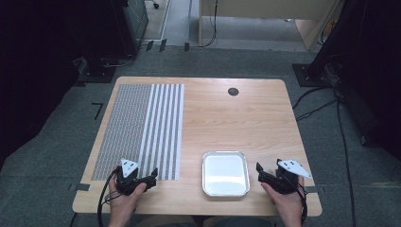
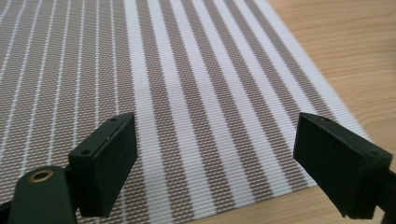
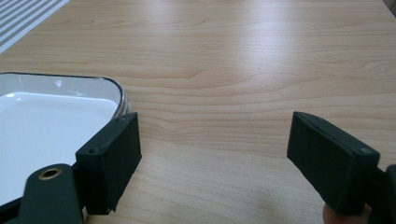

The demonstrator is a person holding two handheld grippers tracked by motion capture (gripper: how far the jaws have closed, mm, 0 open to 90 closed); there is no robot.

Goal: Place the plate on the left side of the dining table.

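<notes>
A striped grey-and-white placemat point(image 1: 139, 130) lies flat on the left half of the wooden table point(image 1: 227, 118). A white enamel tray point(image 1: 225, 173) with a dark rim sits empty near the front edge, right of centre. My left gripper point(image 1: 152, 176) rests at the mat's near right corner, open, with the woven mat point(image 2: 196, 93) between its jaws and nothing held. My right gripper point(image 1: 259, 171) sits just right of the tray, open over bare wood. In the right gripper view the tray point(image 3: 51, 116) lies beside the left jaw.
A small dark round grommet point(image 1: 233, 91) is set in the table near the far edge. Cables point(image 1: 312, 101) run over the grey carpet to the right. Dark equipment stands at the far left, and a wooden desk point(image 1: 265, 19) stands behind.
</notes>
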